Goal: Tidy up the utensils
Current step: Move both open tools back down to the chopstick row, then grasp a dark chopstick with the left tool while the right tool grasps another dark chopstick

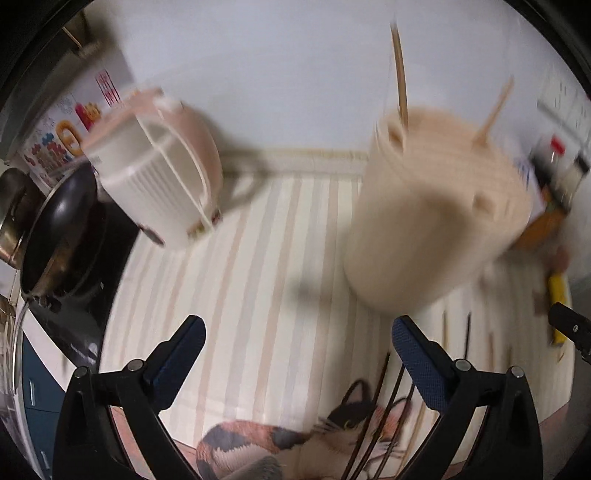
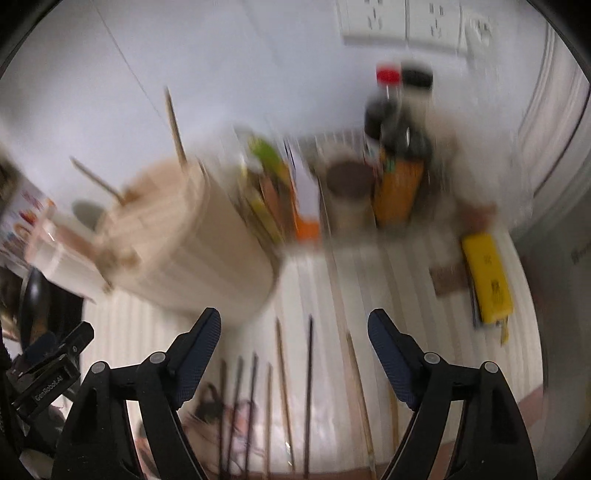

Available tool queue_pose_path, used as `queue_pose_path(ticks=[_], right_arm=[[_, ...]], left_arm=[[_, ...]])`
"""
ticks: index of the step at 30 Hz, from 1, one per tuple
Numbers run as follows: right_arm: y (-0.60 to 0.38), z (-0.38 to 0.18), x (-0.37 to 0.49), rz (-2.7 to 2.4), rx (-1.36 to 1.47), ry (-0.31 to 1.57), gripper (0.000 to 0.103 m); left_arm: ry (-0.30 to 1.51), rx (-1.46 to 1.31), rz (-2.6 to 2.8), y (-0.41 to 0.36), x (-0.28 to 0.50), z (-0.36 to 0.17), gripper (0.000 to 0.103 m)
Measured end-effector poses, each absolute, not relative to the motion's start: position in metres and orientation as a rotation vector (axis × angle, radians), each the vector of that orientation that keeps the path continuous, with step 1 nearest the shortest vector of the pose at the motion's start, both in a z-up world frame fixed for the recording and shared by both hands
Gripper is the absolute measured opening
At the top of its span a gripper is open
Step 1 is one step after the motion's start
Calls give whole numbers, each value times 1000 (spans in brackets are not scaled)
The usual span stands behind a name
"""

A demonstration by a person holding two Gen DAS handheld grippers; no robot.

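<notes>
A beige ribbed utensil holder [image 1: 432,221] stands on the striped mat [image 1: 240,277] with two chopsticks [image 1: 400,74] poking out of it. The right wrist view shows the same holder [image 2: 192,236] at the left. Several loose chopsticks [image 2: 282,384] lie side by side on the mat, below and between the right gripper's fingers; some dark ones [image 1: 380,417] also lie near the left gripper's right finger. My left gripper [image 1: 298,323] hangs open over bare mat, holding nothing. My right gripper [image 2: 294,315] is open above the loose chopsticks, with nothing gripped. Both views are blurred.
A white lidded pot with a handle [image 1: 159,184] and a black pan [image 1: 62,229] stand at the left. Sauce bottles [image 2: 399,122], a brown jar [image 2: 349,181], packets [image 2: 273,184] and a yellow pack [image 2: 487,280] crowd the back right. Wall sockets [image 2: 406,22] sit above.
</notes>
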State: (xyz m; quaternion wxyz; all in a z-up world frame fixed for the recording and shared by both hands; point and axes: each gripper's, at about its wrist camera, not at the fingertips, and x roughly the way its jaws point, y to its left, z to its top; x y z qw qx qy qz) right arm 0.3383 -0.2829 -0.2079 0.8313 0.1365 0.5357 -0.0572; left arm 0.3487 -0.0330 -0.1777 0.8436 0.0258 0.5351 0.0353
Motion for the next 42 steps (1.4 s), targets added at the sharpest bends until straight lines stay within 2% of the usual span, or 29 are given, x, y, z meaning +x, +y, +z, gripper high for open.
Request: queue_pose_path(ticks=[4,7,9,12,14,17,19,22,25,27,30,31,32,35,40,42], right_arm=[[-276,-252,329,-131,267,1234,60],[-274,-280,322,-134,271,1298,50],[-275,-294,318,-139,278,1327,46],[-279,-310,313,-144,294,1363,42],[-280,-318,313,-153,291,1381,34],[-281,-333,310,-156,287,1419,28],[-280,-340,309,-152,285,1438,28],[-278,-347,307,-139,297,1454,28],[-277,-352,309,-131,304,1464,28],[-275,-356,311,-124,301,1473,28],[-273,-365,313,-126,280,1497,28],[-272,-368,315,-122,280,1492,24],[-272,-369,316,-130,261,1496,8],[-273,-373,313,-145,230,1521,0],[-291,-371,308,-112,304,1540,0],[-297,-370,306,-90,369,1529,1]], left_arm=[[1201,111,76,-46,338,-218,102],[1233,136,53,-55,332,-238,97],[1270,140,19,-61,328,-252,83],[1323,143,-25,-72,325,-268,70],[1346,161,-56,-79,323,-278,59],[1378,171,-98,-87,319,-289,48],[1406,177,-126,-93,316,-297,47],[1435,188,-149,-100,313,-307,36],[1437,187,-166,-105,312,-313,21],[1434,194,-155,-107,313,-315,2],[1435,158,-127,-100,316,-319,0],[1434,157,-113,-96,317,-320,0],[1437,148,-102,-92,318,-321,0],[1446,114,-70,-76,320,-322,0],[1480,-46,-76,-42,319,-321,2],[1504,-135,-131,-41,317,-320,5]])
